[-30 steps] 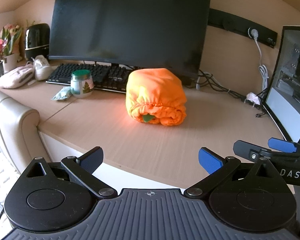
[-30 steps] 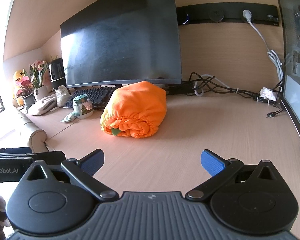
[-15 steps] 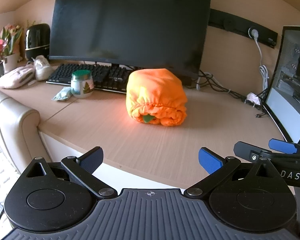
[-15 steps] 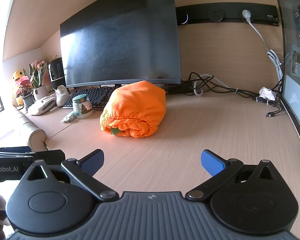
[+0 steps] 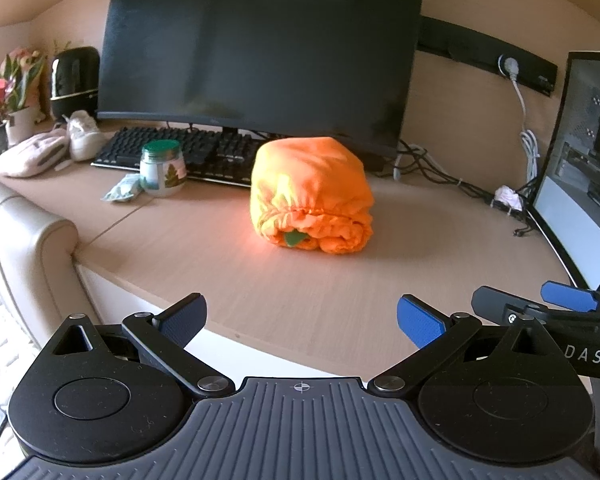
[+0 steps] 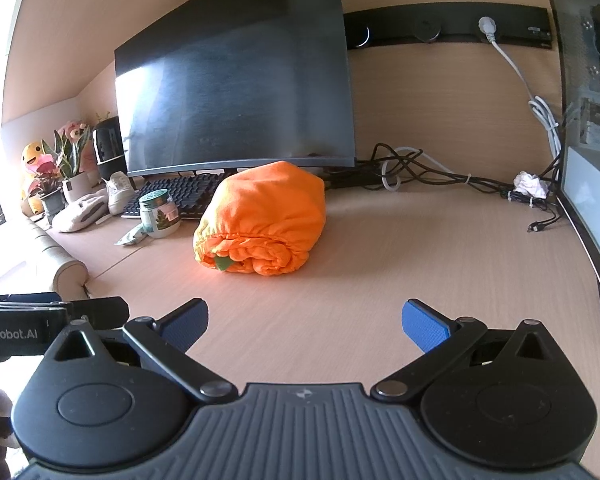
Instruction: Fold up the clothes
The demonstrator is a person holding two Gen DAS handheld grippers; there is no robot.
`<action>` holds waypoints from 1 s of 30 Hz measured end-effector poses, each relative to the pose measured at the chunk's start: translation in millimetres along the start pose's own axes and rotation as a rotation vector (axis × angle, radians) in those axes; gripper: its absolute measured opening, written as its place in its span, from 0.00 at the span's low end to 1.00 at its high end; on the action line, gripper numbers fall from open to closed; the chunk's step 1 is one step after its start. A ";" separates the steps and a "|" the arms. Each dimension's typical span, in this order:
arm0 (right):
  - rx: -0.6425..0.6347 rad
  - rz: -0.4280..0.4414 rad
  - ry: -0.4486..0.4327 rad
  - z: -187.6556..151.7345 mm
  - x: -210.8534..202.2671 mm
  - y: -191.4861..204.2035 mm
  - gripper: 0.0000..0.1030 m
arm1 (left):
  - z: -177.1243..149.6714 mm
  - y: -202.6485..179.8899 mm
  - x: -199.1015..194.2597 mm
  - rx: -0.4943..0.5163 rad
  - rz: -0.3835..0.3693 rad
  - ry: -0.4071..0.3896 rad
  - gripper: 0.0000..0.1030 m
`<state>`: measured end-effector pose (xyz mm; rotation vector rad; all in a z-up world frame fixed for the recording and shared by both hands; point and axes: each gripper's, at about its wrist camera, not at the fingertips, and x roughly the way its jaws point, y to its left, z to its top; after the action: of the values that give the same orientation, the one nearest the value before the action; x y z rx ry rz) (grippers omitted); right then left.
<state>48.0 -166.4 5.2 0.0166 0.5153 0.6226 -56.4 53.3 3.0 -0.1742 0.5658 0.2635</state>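
Almost nothing has moved since the earlier frames: both grippers sit where they were, and the orange bundle has not shifted on the desk.

Nearest: left gripper point(image 5: 300, 316) hovers just off the desk's near edge, fingers point(image 5: 182, 314) spread wide, grasping nothing. Right gripper point(image 6: 304, 320) hangs over the near part of the desk, just beside the left one, fingers point(image 6: 424, 324) likewise released and empty.

Mid-desk: bright orange fabric garment point(image 5: 310, 194), rolled and folded into a compact rounded bundle, a small green tag showing at its near face. It lies around the desk's middle, apart from both grippers and closer to the far edge than the near one.

Status: the garment lies already bundled, layers tucked under. This fits a fold completed and let go; whether more tidying or another garment is due, the pictures do not settle. No other clothing visible.

Room: light wooden desk point(image 6: 380, 280) is bare between bundle and near edge, and open toward the right edge up to an upright panel. Left of the bundle, a green-lidded glass jar point(image 5: 162, 168); behind, along the far edge, a black keyboard point(image 5: 180, 148), a dark curved monitor point(image 5: 256, 52) and tangled cables point(image 6: 440, 176).
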 end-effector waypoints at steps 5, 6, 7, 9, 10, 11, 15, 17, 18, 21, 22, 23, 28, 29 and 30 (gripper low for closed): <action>0.007 -0.005 0.003 -0.4 0.4 -3.9 1.00 | 1.2 -1.7 3.3 -0.004 0.004 0.006 1.00; 0.010 -0.007 0.004 -0.7 0.4 -4.8 1.00 | 1.1 -2.4 3.7 -0.004 0.003 0.007 1.00; 0.012 -0.009 0.005 -1.0 0.5 -5.8 1.00 | 1.0 -3.2 4.1 -0.003 0.000 0.008 1.00; 0.016 -0.013 0.007 -1.3 0.5 -7.6 1.00 | 0.7 -5.6 4.7 0.003 -0.004 0.010 1.00; 0.018 -0.016 0.007 -1.5 0.2 -8.1 1.00 | 0.6 -6.9 5.1 0.006 -0.007 0.011 1.00; 0.021 -0.019 0.007 -1.7 -0.3 -8.5 1.00 | 0.5 -7.9 5.7 0.008 -0.010 0.013 1.00; 0.027 -0.026 0.010 -3.2 -1.7 -10.7 1.00 | -0.5 -10.2 7.3 0.011 -0.015 0.019 1.00; 0.029 -0.028 0.012 -3.7 -1.9 -11.3 1.00 | -1.5 -10.4 7.4 0.010 -0.012 0.023 1.00; 0.029 -0.028 0.012 -3.8 -2.1 -11.6 1.00 | -1.8 -10.2 7.5 0.009 -0.008 0.024 1.00; 0.029 -0.027 0.013 -4.2 -2.6 -10.9 1.00 | -2.5 -7.6 7.2 -0.002 0.001 0.025 1.00; 0.028 -0.026 0.014 -4.2 -2.6 -10.4 1.00 | -2.6 -6.4 7.2 -0.006 0.003 0.025 1.00; 0.026 -0.024 0.014 -4.2 -2.4 -9.6 1.00 | -2.8 -5.4 7.1 -0.009 0.004 0.026 1.00; 0.014 -0.017 0.019 -3.8 -0.7 -5.5 1.00 | -4.0 -2.5 6.1 -0.014 0.000 0.028 1.00; 0.012 -0.016 0.021 -3.8 -0.1 -4.6 1.00 | -4.2 -1.8 5.9 -0.015 0.002 0.029 1.00; 0.009 -0.015 0.023 -3.7 0.5 -3.8 1.00 | -4.3 -0.9 5.9 -0.017 0.003 0.030 1.00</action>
<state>48.7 -169.8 1.1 0.0143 0.5405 0.6063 -53.5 52.6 -3.8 -0.1940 0.5935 0.2691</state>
